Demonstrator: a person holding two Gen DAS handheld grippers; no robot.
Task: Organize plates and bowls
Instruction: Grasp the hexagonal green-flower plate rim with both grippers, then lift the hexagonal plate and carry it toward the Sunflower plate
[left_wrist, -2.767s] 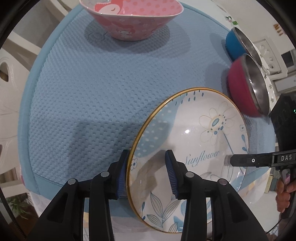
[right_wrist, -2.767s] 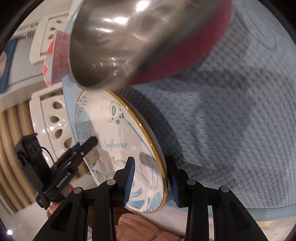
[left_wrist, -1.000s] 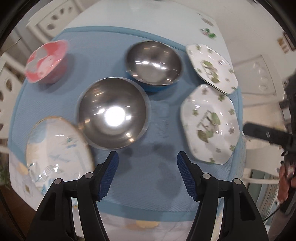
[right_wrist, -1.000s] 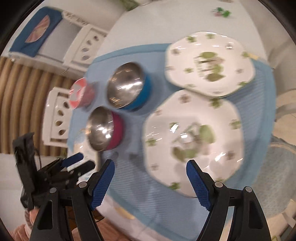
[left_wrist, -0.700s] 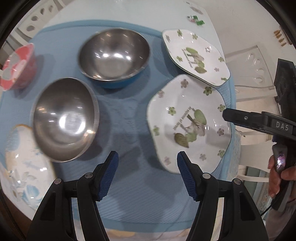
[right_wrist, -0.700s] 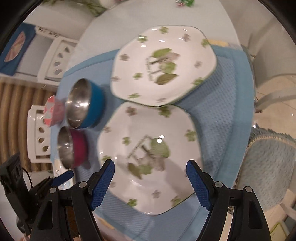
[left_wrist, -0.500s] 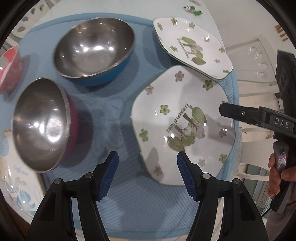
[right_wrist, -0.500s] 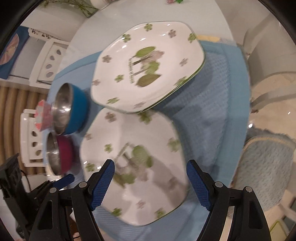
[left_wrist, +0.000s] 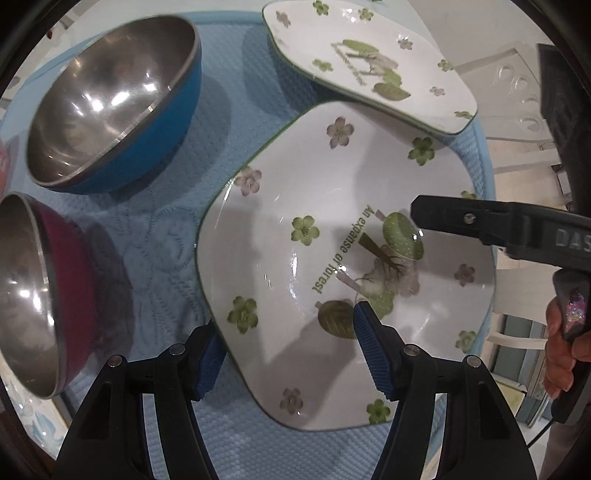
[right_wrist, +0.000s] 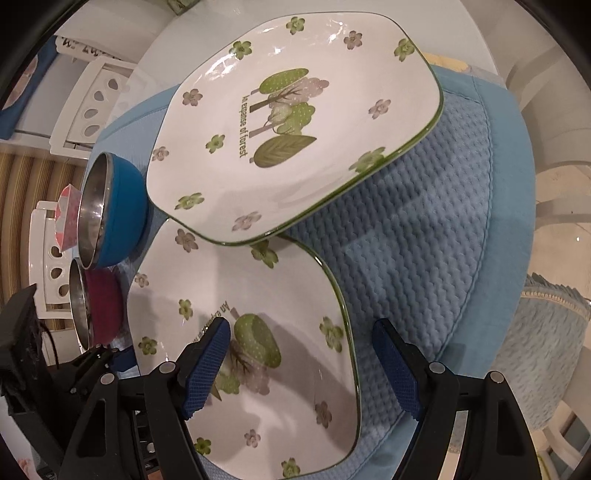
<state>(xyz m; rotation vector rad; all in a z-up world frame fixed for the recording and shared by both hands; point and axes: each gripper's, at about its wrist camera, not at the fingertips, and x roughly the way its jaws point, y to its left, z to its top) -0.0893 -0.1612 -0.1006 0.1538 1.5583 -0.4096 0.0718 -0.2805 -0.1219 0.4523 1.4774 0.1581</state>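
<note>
My left tool (left_wrist: 286, 354) and right tool (right_wrist: 301, 367) both gape wide astride opposite rims of the near forest plate (left_wrist: 332, 236), which lies on the blue mat (left_wrist: 166, 221) under its twin's (right_wrist: 291, 122) edge; I'd seat pads fully, then close evenly.

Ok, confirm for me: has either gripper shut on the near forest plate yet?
No: the left gripper and right gripper both straddle the near plate's rim with jaws wide open.

wrist views, opposite sides, sharing near plate (left_wrist: 332, 229)
</note>
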